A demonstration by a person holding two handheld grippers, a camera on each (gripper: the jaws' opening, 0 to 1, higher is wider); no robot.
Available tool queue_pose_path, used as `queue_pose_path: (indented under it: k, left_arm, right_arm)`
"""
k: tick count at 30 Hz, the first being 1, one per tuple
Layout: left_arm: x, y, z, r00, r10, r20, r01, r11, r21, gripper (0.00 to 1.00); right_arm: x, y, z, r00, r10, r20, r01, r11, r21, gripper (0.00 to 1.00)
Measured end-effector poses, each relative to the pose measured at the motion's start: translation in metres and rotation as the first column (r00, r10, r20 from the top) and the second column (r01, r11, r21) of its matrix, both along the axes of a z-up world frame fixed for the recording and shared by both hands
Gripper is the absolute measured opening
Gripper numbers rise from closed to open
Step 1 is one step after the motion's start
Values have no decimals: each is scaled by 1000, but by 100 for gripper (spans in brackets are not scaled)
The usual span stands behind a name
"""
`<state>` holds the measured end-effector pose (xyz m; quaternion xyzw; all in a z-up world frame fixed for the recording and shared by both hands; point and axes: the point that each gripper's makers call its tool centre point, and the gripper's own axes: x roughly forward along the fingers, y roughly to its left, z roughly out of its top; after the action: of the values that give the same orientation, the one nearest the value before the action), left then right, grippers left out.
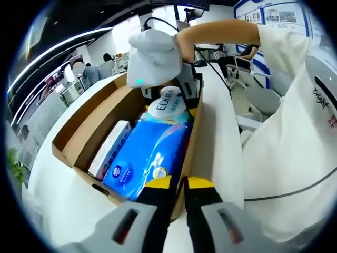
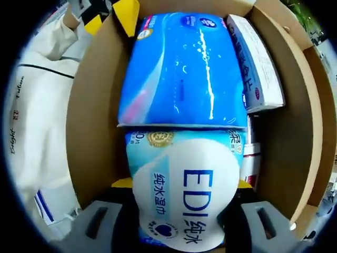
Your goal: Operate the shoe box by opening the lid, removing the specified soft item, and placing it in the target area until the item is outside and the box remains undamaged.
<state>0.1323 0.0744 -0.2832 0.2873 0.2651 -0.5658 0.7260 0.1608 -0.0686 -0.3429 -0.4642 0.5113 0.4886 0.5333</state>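
Observation:
The open cardboard shoe box [image 1: 87, 129] lies on a white table [image 1: 58, 200]. Inside it are a blue tissue pack [image 1: 150, 155], a white-and-blue carton [image 1: 108, 150] and a soft "EDI" wet-wipe pack [image 1: 169, 109] at the far end. My right gripper [image 2: 183, 184] is shut on the wet-wipe pack [image 2: 179, 158], with a yellow-tipped jaw on each side of it. In the left gripper view the right gripper [image 1: 171, 99] reaches down into the box's far end. My left gripper [image 1: 180, 184] is shut on the near end of the box's side wall.
The lid flap [image 2: 316, 132] is folded open along the far side of the box. A person's arm [image 1: 221, 31] and white clothing [image 1: 295, 142] stand close to the box's right side. Office chairs [image 1: 253, 79] and desks fill the background.

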Motion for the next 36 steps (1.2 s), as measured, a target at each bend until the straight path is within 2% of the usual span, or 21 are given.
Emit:
queue_pose_path:
  k: [2, 8, 9, 11, 12, 15, 20, 28, 31, 36]
  left_arm:
    - [1, 1, 0, 1000, 2, -7, -2, 1000, 4, 7]
    - [-1, 1, -1, 999, -36, 0, 36, 999, 18, 6]
    - [-2, 1, -1, 999, -36, -1, 36, 999, 19, 5]
    - [-1, 0, -2, 999, -41, -1, 41, 999, 23, 5]
    - [0, 0, -2, 999, -40, -1, 40, 999, 24, 4]
    - [1, 0, -2, 1000, -25, -6, 25, 999, 25, 4]
    - [-1, 1, -2, 999, -37, 0, 37, 998, 46, 4]
    - [-1, 1, -2, 999, -53, -3, 53, 997, 53, 4]
    - [-1, 1, -2, 999, -44, -6, 44, 998, 51, 4]
    - [-1, 1, -2, 999, -41, 0, 41, 998, 51, 4]
  right_arm:
    - [5, 1, 1, 1000, 29, -3, -29, 1000, 11, 62]
    - [15, 1, 4, 999, 34, 29, -34, 999, 16, 62]
    - [18, 0, 6, 996, 76, 47, -76, 997, 8, 62]
    - [27, -2, 8, 995, 60, 75, -61, 998, 8, 62]
    - [30, 2, 11, 995, 65, 81, -69, 997, 37, 62]
    - [34, 3, 16, 994, 52, 92, -57, 997, 55, 62]
    - [23, 5, 18, 996, 68, 53, -71, 996, 57, 61]
    - [18, 8, 32, 993, 99, 63, -103, 993, 61, 61]
    - [18, 8, 34, 988, 117, 105, -120, 993, 20, 61]
    - [14, 8, 40, 988, 121, 98, -121, 993, 2, 61]
